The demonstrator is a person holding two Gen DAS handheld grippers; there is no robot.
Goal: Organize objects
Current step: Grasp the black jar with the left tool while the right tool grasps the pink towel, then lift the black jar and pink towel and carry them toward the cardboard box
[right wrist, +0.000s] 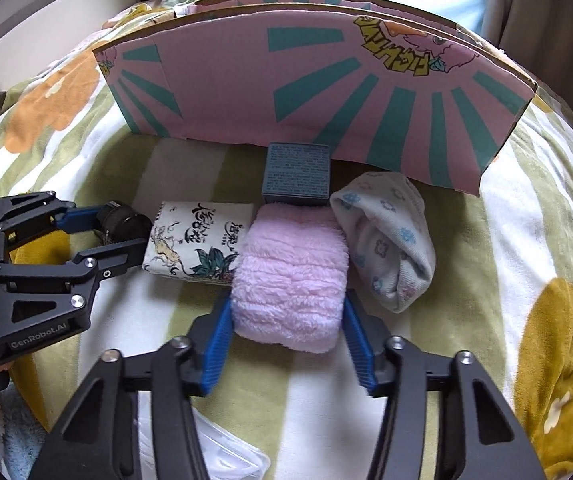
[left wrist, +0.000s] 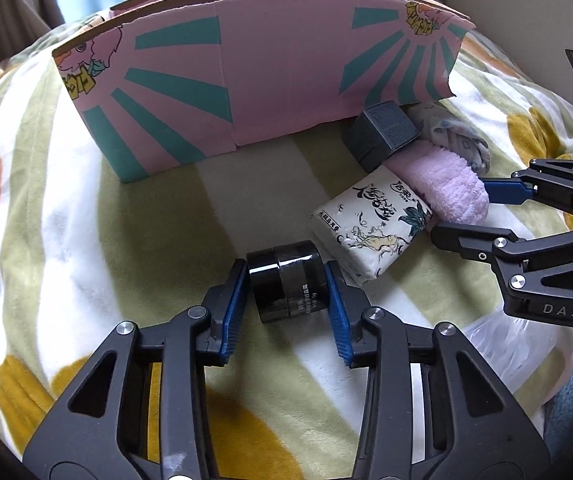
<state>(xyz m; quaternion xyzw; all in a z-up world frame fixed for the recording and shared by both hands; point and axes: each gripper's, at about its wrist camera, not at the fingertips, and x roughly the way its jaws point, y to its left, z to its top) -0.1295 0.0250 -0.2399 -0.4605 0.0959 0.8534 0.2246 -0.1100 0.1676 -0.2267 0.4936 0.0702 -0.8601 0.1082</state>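
Bracketing black jar (left wrist: 284,282) on blanket (left wrist: 46,200), left hand-held gripper (left wrist: 286,304) pads touching, I judge gripped. Right hand-held gripper (right wrist: 288,332) straddles pink towel roll (right wrist: 290,276), contact uncertain. Both items near pink box (right wrist: 286,80), likely destination.

— What sort of place is this?
— A home, likely a bedroom: a soft floral fleece blanket (left wrist: 66,208) covers the bed, with curtains (right wrist: 546,0) hanging behind a cartoon-printed cardboard box (right wrist: 286,92).

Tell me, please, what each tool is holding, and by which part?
Left tool clamps the black jar across its round sides. Right tool straddles the pink towel roll's near end; contact unclear.
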